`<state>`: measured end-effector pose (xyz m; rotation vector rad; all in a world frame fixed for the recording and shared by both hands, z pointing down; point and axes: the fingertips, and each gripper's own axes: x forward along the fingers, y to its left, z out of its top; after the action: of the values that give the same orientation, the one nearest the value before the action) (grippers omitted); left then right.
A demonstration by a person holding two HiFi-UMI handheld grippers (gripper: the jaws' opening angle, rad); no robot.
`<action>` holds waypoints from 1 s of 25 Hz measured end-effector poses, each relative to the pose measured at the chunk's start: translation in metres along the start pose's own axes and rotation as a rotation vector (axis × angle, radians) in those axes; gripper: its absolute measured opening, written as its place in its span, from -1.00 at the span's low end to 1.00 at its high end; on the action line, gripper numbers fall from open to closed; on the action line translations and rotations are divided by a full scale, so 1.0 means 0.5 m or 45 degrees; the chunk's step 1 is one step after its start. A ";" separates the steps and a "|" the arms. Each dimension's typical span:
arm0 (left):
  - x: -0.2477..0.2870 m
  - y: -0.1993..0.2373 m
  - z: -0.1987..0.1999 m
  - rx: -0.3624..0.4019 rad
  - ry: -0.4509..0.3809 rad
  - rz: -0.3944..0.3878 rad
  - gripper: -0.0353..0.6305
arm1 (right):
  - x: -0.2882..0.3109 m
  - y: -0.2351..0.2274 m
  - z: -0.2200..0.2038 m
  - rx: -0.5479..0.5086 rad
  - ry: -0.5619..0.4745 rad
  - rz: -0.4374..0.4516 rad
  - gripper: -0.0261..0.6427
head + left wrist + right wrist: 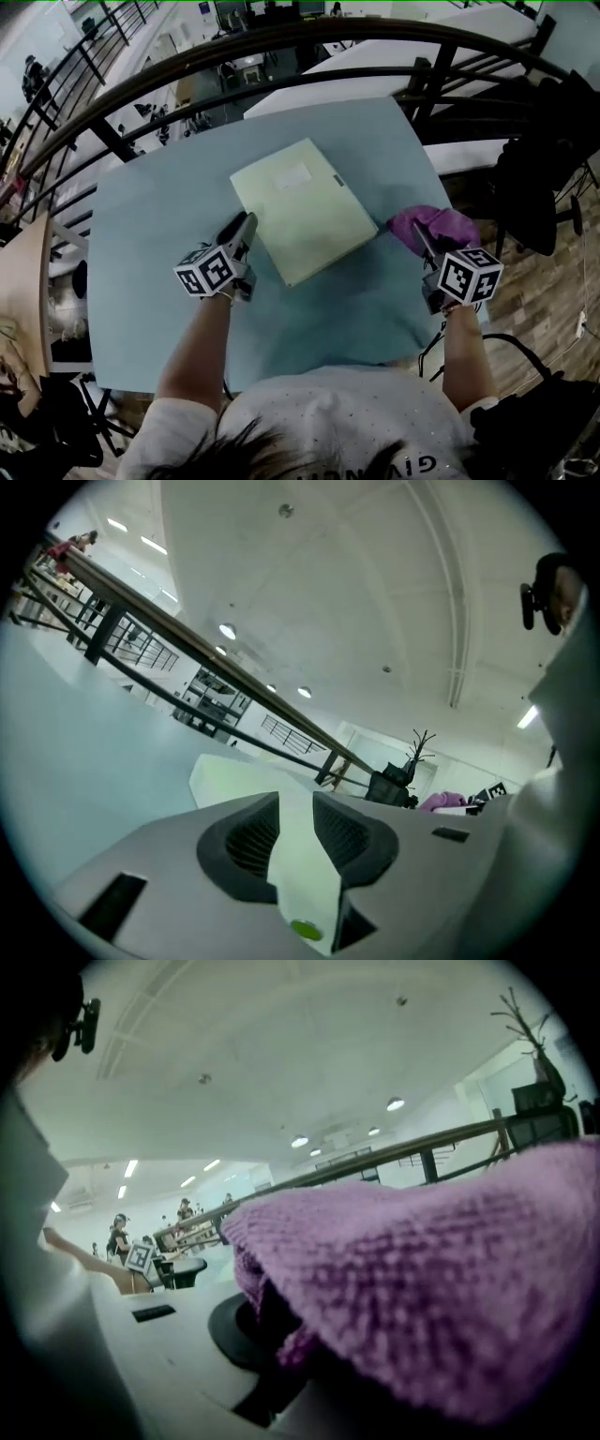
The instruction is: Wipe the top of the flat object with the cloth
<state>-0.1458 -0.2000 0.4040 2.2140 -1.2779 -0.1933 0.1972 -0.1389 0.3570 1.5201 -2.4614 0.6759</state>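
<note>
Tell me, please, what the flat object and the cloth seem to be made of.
The flat object: probably plastic or coated card, pale yellow-green, smooth, with stiff straight edges. The cloth: soft knitted or microfibre fabric, purple, matte; its looped fuzzy texture shows clearly.

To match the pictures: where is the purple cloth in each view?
Head view: cloth right of middle, held in the right gripper.
Left gripper view: cloth small, far right, mid-height.
Right gripper view: cloth fills centre and right.
Shared landmark: the dark railing.
</note>
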 end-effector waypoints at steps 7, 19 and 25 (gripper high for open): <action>-0.185 -0.180 0.173 -0.149 -0.285 -0.177 -0.91 | -0.128 0.267 0.148 -0.047 -0.309 0.234 -0.84; -0.487 -0.306 0.191 -0.025 -0.214 -0.413 -0.91 | -0.263 0.559 0.106 -0.143 -0.323 0.284 -0.84; -0.602 -0.313 0.172 -0.088 -0.200 -0.482 -0.91 | -0.323 0.629 -0.008 -0.119 -0.243 0.217 -0.84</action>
<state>-0.2223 0.0753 0.2021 2.3997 -0.8997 -0.5570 -0.0047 0.1112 0.2104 1.4121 -2.7464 0.4517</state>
